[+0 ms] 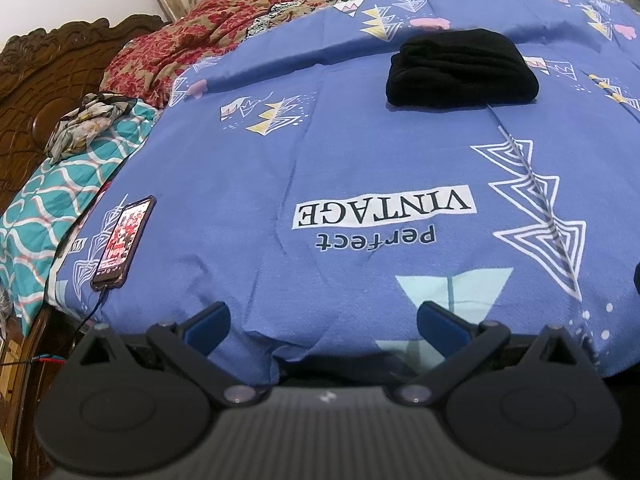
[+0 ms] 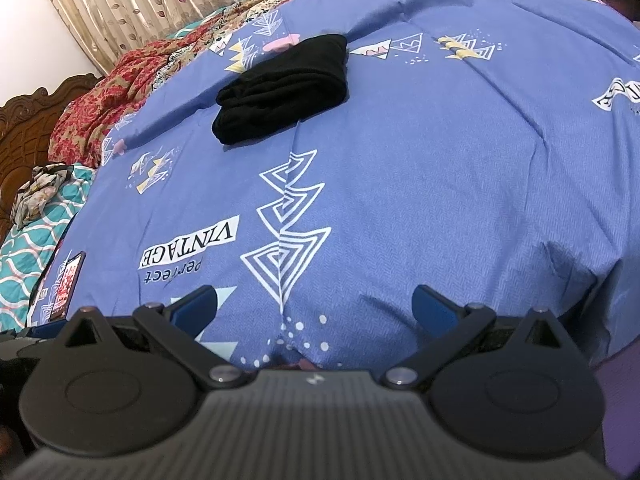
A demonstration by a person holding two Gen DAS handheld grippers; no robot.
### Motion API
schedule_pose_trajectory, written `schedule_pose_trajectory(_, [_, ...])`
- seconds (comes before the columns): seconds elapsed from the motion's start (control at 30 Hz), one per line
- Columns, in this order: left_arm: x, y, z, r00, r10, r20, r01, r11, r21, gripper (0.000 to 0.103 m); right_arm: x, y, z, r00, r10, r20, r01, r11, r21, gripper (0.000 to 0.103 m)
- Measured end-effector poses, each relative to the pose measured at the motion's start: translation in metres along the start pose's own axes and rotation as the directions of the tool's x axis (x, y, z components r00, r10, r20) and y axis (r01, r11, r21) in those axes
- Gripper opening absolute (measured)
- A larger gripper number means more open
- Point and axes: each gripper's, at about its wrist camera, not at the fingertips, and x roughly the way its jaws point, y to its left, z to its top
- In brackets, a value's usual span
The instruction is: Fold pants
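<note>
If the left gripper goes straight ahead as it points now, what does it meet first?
Probably the blue bedsheet itself, near its "perfect VINTAGE" print. The open left gripper holds nothing; the folded black pants lie farther, slightly right. Depth is unclear.

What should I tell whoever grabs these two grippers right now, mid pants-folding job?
Left gripper: open, empty, near the bed's front edge.
Right gripper: open, empty, also near the front edge.
Black pants: folded into a compact bundle on the blue bedsheet, well beyond both grippers.
Phone: lies at the sheet's left edge with a cable attached; keep clear.
Done: the fold looks complete.
Left: probably nothing, perhaps tidy the bundle's edges.
</note>
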Motion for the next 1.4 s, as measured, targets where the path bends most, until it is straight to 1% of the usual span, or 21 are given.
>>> schedule_pose_trajectory(0.53, [0.0043,0.0,-0.0007,1.0,-0.006,-0.022,0.006,1.0,-0.003,0.103,0.0013,0.0002,0.0002,1.0,-0.001,-0.007,0.001,1.0,0.007,0.103])
schedule_pose_trajectory(1.4, [0.0059,-0.0061,-0.0033,0.999,-0.01,-0.04,0.011,1.0,0.02,0.103,0.0021,-0.0021,-0.0023,1.0,0.0,-0.014,0.001,0.999,0.033,0.103])
